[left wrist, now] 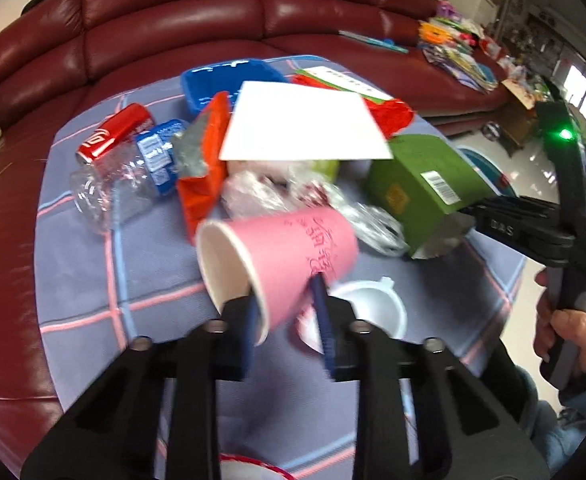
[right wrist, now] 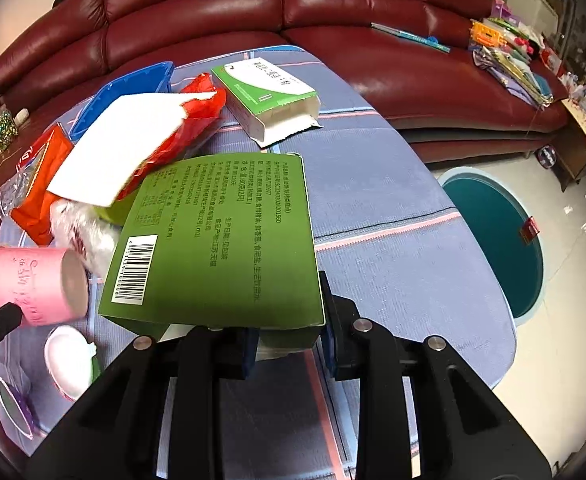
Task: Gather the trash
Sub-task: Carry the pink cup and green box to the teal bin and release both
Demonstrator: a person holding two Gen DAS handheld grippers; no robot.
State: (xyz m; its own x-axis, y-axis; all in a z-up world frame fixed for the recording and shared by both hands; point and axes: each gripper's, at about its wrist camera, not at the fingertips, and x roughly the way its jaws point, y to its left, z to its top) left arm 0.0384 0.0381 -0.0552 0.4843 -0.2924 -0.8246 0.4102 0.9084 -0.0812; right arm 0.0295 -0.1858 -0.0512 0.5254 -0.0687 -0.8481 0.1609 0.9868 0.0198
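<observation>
Left wrist view: left gripper (left wrist: 287, 312) pinched the pink cup (left wrist: 281, 256), its fingers straddling the wall near the rim.
Cup axis: lay sideways at frame centre, mouth toward lower left.
Right wrist view: right gripper (right wrist: 289, 340) clamped the green box's (right wrist: 221, 240) near edge, long side running up-frame.
Bin (right wrist: 497, 232): right of the table (right wrist: 393, 240), on the floor, nearer the right gripper.

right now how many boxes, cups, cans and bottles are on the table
boxes: 2, green box in the right gripper, green and white box
cups: 1, pink cup in the left gripper
cans: 1, red can
bottles: 1, clear bottle
total: 5
</observation>
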